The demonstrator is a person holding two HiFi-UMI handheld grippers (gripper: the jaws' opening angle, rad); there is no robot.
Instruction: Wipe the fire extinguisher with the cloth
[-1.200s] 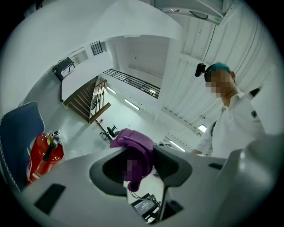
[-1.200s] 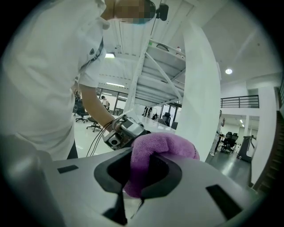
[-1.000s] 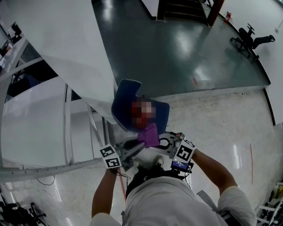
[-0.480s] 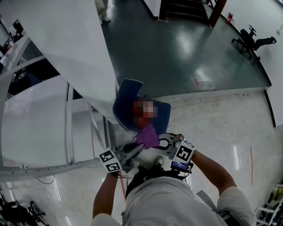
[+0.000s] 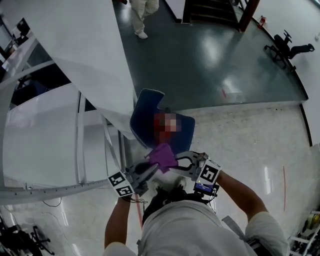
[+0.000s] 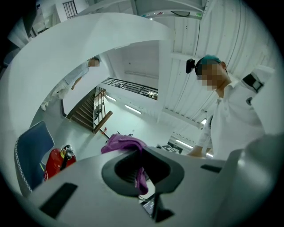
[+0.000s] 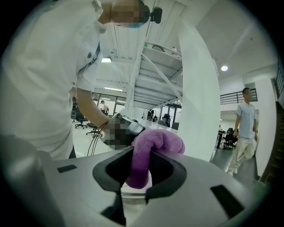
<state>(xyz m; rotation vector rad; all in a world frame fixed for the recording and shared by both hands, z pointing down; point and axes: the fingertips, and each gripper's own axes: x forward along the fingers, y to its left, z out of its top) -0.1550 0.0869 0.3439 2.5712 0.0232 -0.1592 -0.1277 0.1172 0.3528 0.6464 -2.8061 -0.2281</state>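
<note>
A purple cloth (image 5: pixel 161 156) is bunched between both grippers, just in front of my body. My left gripper (image 5: pixel 155 168) has just been closing, and its jaws now pinch a thin fold of the cloth (image 6: pixel 140 174). My right gripper (image 5: pixel 173 162) is shut on a thick roll of the cloth (image 7: pixel 153 145). The red fire extinguisher (image 6: pixel 54 161) lies on a blue chair (image 5: pixel 145 111) a little beyond the cloth. A mosaic patch hides most of it in the head view.
A white curved stair structure (image 5: pixel 75 60) with metal struts rises at the left, close to the chair. A person (image 5: pixel 142 15) walks on the dark floor at the top. Black exercise gear (image 5: pixel 287 45) stands far right. Another person (image 7: pixel 244 128) is at the right of the right gripper view.
My left gripper has slid down and left and now pinches the cloth, which shifted slightly left. A walking person has come into view at the top. The right gripper has stayed put.
</note>
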